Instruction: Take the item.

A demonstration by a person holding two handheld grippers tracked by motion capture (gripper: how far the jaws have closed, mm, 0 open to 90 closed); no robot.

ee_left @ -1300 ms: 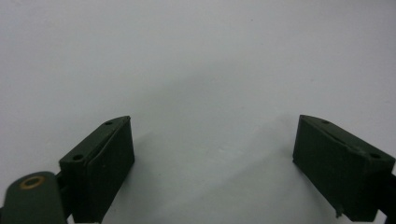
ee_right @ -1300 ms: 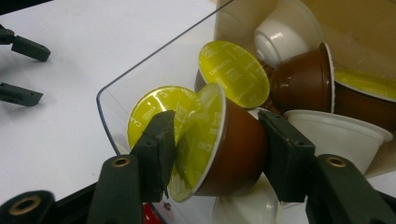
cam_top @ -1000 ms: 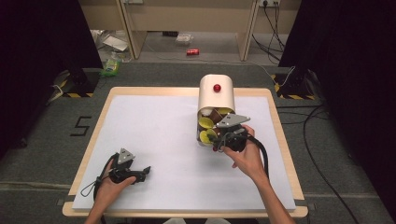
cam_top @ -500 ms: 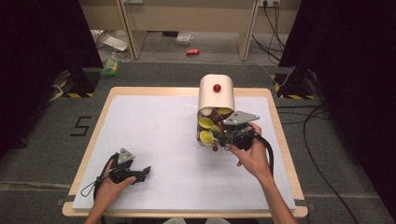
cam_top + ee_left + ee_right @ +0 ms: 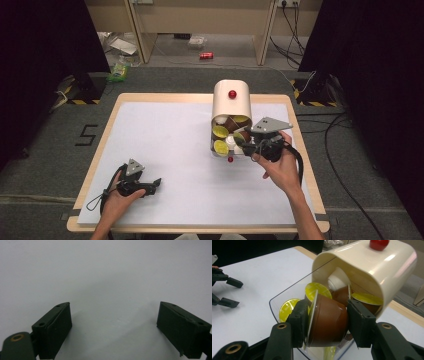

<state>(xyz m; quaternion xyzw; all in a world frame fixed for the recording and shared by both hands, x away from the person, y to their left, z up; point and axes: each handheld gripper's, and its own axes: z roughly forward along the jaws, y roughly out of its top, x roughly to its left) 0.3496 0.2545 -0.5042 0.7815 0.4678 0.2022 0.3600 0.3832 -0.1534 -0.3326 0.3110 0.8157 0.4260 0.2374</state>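
One cream dispenser [image 5: 231, 102] with a rounded top and one red knob lies on the white table [image 5: 165, 150], and everything else is placed from it. Its clear plastic drawer [image 5: 287, 296] stands pulled out at the near end, holding coffee capsules: in the right gripper view I count three yellow foil lids, one white capsule [image 5: 337, 281] deep under the cream shell, and at least two brown bodies; more may be hidden behind them.

The right gripper [image 5: 325, 318] sits at the drawer's mouth, its two black jaws clamped on one brown capsule [image 5: 328, 320], one pad against the foil lid side and the other against the base. That capsule is glossy brown plastic, a tapered cup with a thin flat rim, and it lies on its side just in front of the other capsules, partly blocking the sight of them. In the high view a small red ball [image 5: 230, 159] lies on the table just beside the drawer's near edge.

The left gripper [image 5: 142, 186] rests well away from the dispenser, towards the near left of the table, jaws spread wide over bare matte white surface with nothing between them.
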